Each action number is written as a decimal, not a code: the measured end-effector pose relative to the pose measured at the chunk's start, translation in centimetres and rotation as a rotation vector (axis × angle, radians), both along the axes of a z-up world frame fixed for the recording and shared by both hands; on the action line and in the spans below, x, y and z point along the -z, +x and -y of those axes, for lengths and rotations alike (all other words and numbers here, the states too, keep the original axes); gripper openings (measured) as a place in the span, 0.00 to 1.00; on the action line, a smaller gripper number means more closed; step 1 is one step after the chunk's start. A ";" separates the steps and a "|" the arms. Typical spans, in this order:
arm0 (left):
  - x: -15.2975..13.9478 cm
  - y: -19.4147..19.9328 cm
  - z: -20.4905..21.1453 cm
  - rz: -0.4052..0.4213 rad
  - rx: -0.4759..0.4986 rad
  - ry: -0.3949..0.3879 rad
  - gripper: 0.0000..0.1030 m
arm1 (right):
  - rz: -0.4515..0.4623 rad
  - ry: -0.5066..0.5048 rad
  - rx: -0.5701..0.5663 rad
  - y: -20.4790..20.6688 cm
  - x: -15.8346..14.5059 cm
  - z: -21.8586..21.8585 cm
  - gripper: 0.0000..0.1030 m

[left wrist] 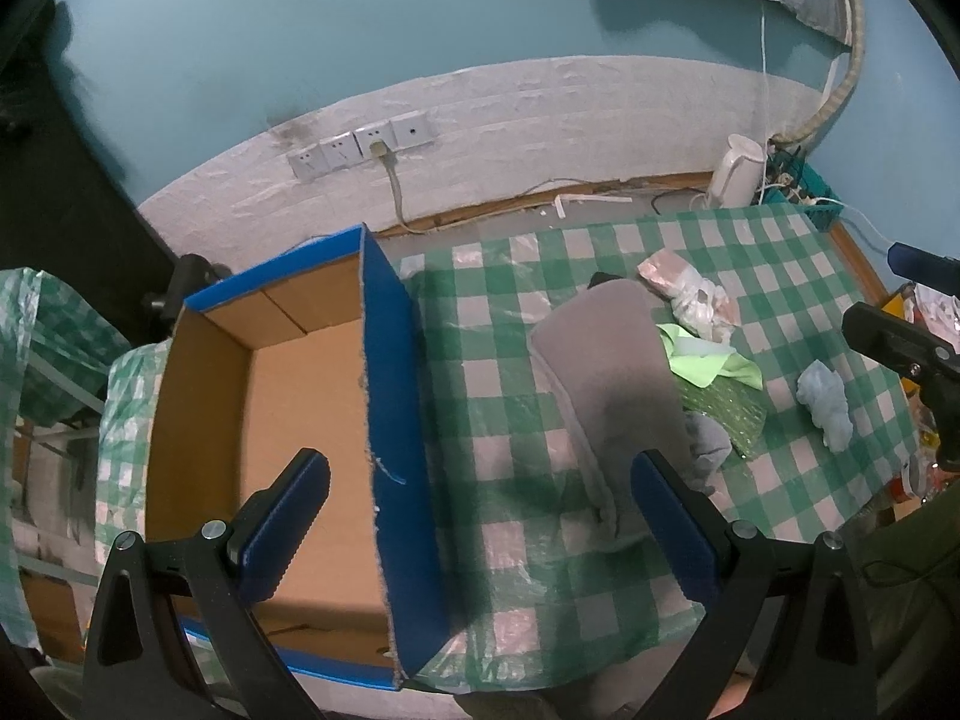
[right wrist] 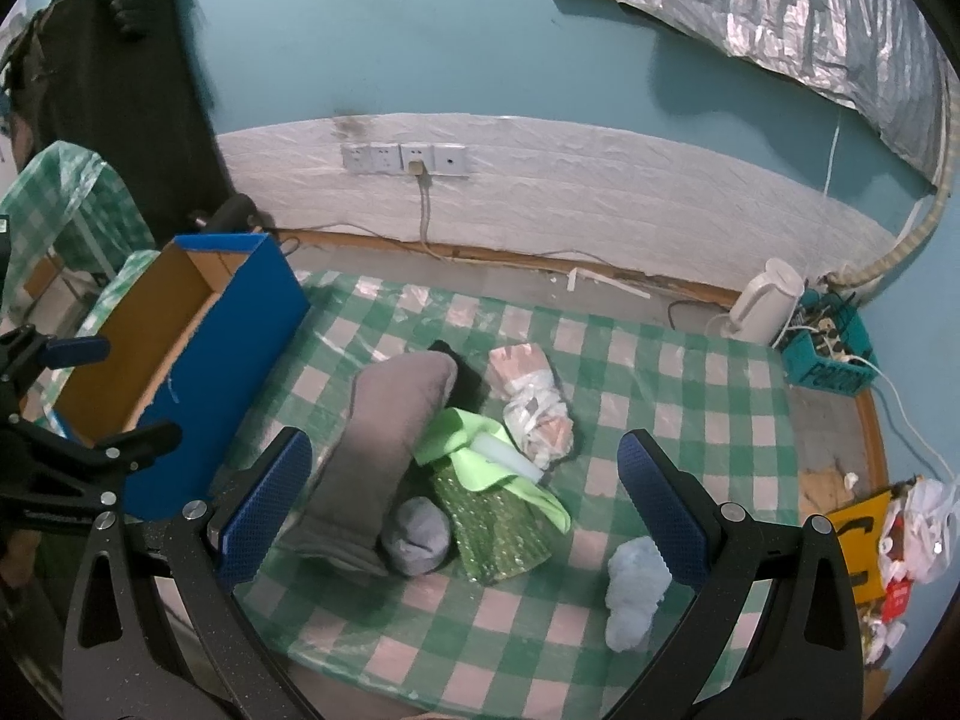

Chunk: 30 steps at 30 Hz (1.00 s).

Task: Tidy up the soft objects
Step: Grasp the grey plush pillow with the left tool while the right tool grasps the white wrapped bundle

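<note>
A blue cardboard box point(left wrist: 396, 420) with a bare brown inside stands open at the left of the checked tablecloth point(left wrist: 510, 408). My left gripper point(left wrist: 480, 522) hangs open over the box's right wall. A long grey cushion point(left wrist: 612, 378) lies beside it, with a grey sock ball point(right wrist: 417, 534), a light green cloth point(right wrist: 480, 462), a green sequin piece point(right wrist: 498, 528), a pink-white bundle point(right wrist: 534, 414) and a pale blue fluffy lump point(right wrist: 633, 591). My right gripper point(right wrist: 465, 504) is open above this pile, holding nothing. The box point(right wrist: 228, 348) shows at left there.
A white kettle point(right wrist: 765, 306) and a teal basket of cables point(right wrist: 831, 354) stand at the far right corner. Wall sockets point(right wrist: 405, 159) with a plugged cord sit on the white wall panel. Bags and litter point(right wrist: 912, 534) lie on the floor at the right edge.
</note>
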<state>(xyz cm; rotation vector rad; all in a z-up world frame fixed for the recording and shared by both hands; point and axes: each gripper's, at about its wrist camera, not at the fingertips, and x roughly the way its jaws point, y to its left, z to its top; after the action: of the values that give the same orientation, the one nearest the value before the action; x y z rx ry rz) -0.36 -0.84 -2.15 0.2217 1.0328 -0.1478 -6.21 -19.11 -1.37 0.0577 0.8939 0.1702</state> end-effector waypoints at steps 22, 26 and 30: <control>4.1 3.6 4.7 -0.131 0.010 0.036 0.98 | -0.210 0.015 0.177 1.1 6.6 7.8 0.98; 5.1 4.1 5.5 -0.154 0.013 0.036 0.98 | -0.278 0.014 0.201 1.7 8.8 8.8 0.98; 6.2 4.3 6.0 -0.177 0.013 0.046 0.98 | -0.335 0.007 0.214 2.1 11.1 9.8 0.98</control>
<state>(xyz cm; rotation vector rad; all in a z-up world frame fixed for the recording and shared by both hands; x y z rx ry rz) 3.98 -6.85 -8.38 0.2608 1.2116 -0.1581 -4.13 -28.86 -12.48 0.1916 1.2138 -0.0384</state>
